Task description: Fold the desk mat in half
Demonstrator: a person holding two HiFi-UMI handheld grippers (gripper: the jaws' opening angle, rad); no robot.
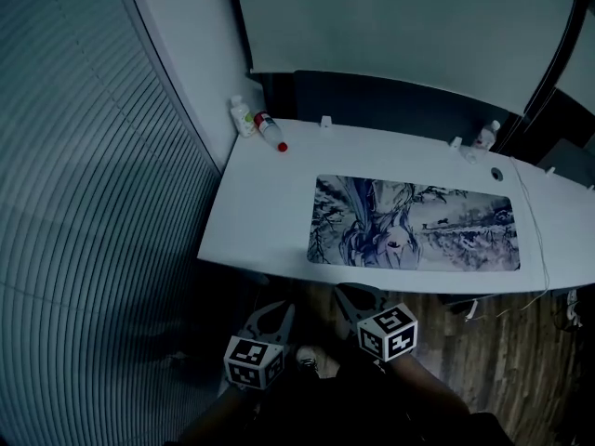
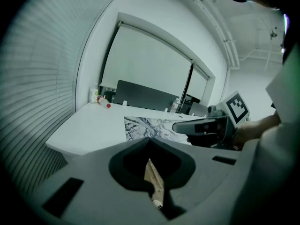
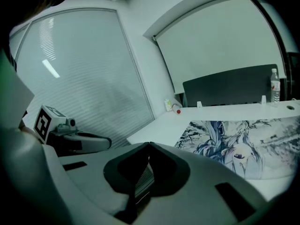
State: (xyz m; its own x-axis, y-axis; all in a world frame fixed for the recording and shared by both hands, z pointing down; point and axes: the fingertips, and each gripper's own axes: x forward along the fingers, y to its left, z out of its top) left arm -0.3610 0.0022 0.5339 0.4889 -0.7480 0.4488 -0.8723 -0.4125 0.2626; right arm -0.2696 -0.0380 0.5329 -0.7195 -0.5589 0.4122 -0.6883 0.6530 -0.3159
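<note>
Head view, left to right.

- Slatted blinds (image 1: 84, 203) fill the left side, from 7 to 11 o'clock.
- White desk (image 1: 270, 203) runs across the upper middle. Its left part is bare.
- Two bottles (image 1: 256, 124) sit at the desk's far left corner, at about 11 o'clock from the mat. One lies with a red cap toward the desk centre.
- Left gripper (image 1: 277, 312) is low in frame, off the desk's near edge and over the dark wood floor (image 1: 502, 351). In the left gripper view (image 2: 149, 139) the jaw tips meet, with nothing between them and only floor visible through the gap behind.
- Right gripper (image 1: 351, 294) is just beside the left one, at its 3 o'clock, and also short of the desk edge. In the right gripper view (image 3: 149, 144) the jaws are closed together and empty.
- Desk mat (image 1: 437, 226), with a blue-grey printed figure, lies flat and unfolded on the right half of the desk, at roughly 1 o'clock from both grippers. Its near long edge is close to the desk's near edge. Neither gripper touches it.
- A single small bottle (image 1: 484, 137) stands at the far edge, at 1 o'clock from the mat.
- A thin cable (image 1: 535, 230) runs down the desk just right of the mat.
</note>
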